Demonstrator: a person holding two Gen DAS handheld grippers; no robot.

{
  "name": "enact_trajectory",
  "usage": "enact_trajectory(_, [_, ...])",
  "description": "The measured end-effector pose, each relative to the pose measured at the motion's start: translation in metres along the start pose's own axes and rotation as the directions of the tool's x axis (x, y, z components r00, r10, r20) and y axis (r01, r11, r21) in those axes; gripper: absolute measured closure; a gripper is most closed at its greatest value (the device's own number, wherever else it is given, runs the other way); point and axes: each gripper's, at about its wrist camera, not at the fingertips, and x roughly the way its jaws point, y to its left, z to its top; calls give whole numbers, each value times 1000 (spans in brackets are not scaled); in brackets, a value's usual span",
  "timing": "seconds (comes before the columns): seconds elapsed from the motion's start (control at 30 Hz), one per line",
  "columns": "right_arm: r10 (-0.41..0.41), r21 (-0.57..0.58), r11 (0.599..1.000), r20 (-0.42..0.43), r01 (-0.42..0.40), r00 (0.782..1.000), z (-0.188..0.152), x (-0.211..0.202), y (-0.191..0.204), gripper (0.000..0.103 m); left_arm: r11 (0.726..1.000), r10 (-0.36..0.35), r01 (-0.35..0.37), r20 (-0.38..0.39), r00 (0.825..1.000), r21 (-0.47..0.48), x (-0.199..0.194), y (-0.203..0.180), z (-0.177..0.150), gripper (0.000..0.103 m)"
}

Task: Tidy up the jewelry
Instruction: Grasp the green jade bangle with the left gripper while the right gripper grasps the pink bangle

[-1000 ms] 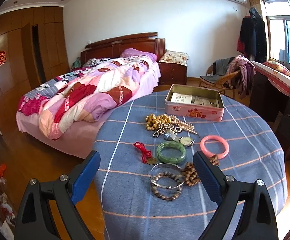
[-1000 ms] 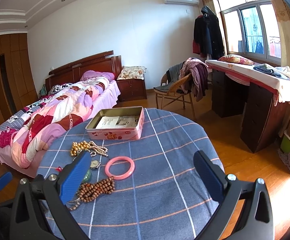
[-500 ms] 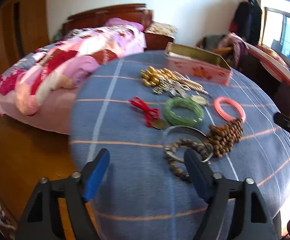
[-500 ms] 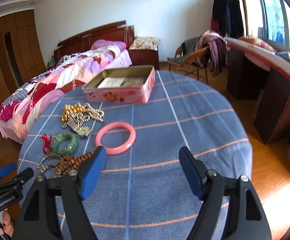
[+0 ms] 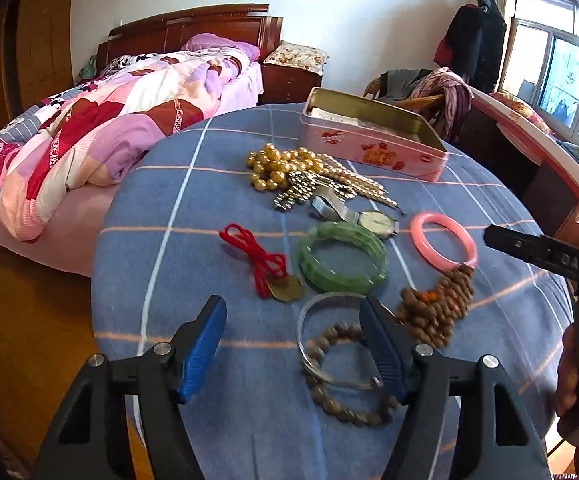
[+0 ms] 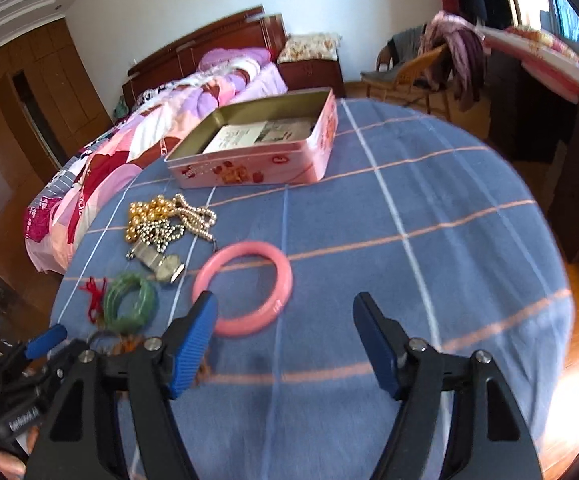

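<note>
Both released hand-held grippers, left (image 5: 293,336) and right (image 6: 285,338), have dropped toward two bangles (image 6: 242,288).

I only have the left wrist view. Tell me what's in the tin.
Observer: The tin holds flat printed papers. No jewelry is visible in it.
Operator: Report the right gripper's jaws.
Observer: The right gripper has its jaws wide open and holds nothing.
Operator: Say where it sits against the pink bangle.
Observer: Its left finger overlaps the near rim of the pink bangle. The right finger is over bare cloth.
</note>
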Motion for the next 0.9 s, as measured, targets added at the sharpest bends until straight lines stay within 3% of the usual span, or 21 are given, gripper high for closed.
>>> enact_trajectory(0.07, [23, 0, 1000, -61, -23, 998, 5, 19, 6, 26, 1000, 2, -2, -6, 1000, -10, 4, 4, 6, 34])
enact_trajectory(0.17, [-6, -87, 996, -76, -1, 997, 5, 31, 28, 8, 999, -17, 16, -11, 1000, -31, 7, 11, 11, 33])
enact_trajectory(0.33, [-117, -239, 967, -128, 84, 985, 1, 47, 49, 10, 997, 6, -8, -34, 999, -82, 15, 27, 12, 31])
enact_trajectory(0.37, [-142, -258, 960, -117, 108, 983, 0, 46, 49, 20, 995, -4, 0, -39, 999, -98, 16, 29, 13, 31])
enact_trajectory(0.47, [-134, -268, 958, -122, 98, 983, 1, 42, 42, 19, 993, -69, 66, -23, 997, -98, 15, 23, 22, 31])
enact_trajectory(0.6, [-62, -178, 983, -76, 48, 995, 6, 33, 25, 20, 992, -119, 118, -15, 993, -34, 21, 3, 37, 27])
enact_trajectory(0.67, [-53, -123, 991, -34, 49, 998, 8, 26, 16, 20, 991, -130, 130, -46, 990, -11, 33, -7, 42, 26])
enact_trajectory(0.8, [-30, -32, 999, -2, 30, 1000, 10, 21, 2, 20, 996, -79, 83, -132, 988, 23, 57, -22, 43, 25])
enact_trajectory(0.9, [-28, -23, 999, -3, 27, 1000, 11, 22, 3, 20, 997, -62, 66, -132, 989, 26, 63, -25, 43, 25])
